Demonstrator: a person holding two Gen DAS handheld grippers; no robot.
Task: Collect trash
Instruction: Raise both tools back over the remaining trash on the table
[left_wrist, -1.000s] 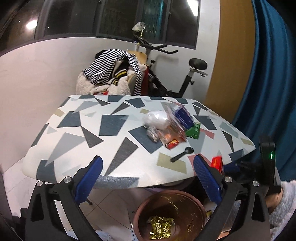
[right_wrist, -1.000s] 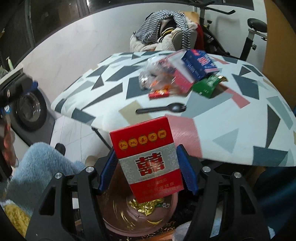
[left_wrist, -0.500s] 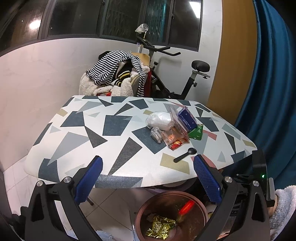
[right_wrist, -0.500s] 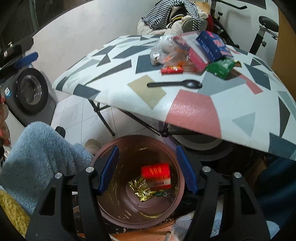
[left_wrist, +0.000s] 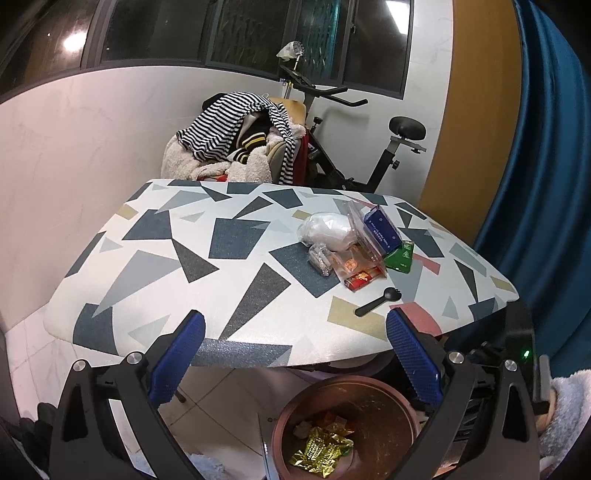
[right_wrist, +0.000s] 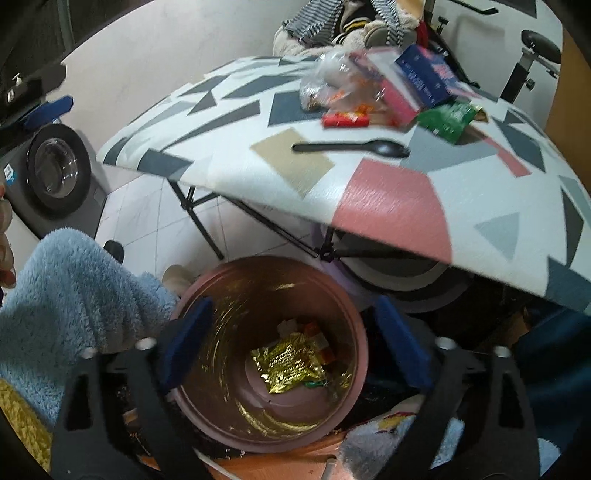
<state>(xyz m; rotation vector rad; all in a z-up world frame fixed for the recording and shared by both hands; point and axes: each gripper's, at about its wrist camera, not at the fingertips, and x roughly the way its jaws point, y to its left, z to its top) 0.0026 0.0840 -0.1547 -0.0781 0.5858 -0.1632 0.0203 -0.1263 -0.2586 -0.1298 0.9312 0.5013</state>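
Note:
A pink trash bin (right_wrist: 354, 332) stands on the floor below the table's near edge and holds a gold foil wrapper (right_wrist: 288, 362) and red scraps; it also shows in the left wrist view (left_wrist: 399, 398). My right gripper (right_wrist: 295, 339) is open and empty right above the bin. My left gripper (left_wrist: 295, 354) is open and empty, off the table's front edge. On the patterned table (left_wrist: 236, 236) lie a black spoon (left_wrist: 376, 301), a red wrapper (left_wrist: 364, 277), a green packet (left_wrist: 400, 255), a blue box (left_wrist: 382, 229) and clear plastic bags (left_wrist: 328, 230).
An exercise bike (left_wrist: 369, 147) and a chair heaped with clothes (left_wrist: 236, 147) stand behind the table. A blue curtain (left_wrist: 535, 184) hangs at the right. A washing machine (right_wrist: 55, 170) stands at the left. A fluffy blue sleeve (right_wrist: 66, 295) is beside the bin.
My right gripper opened and let go of the red cigarette pack, which fell into the bin. The right gripper then tipped down closer over the bin. The left gripper drew back slightly.

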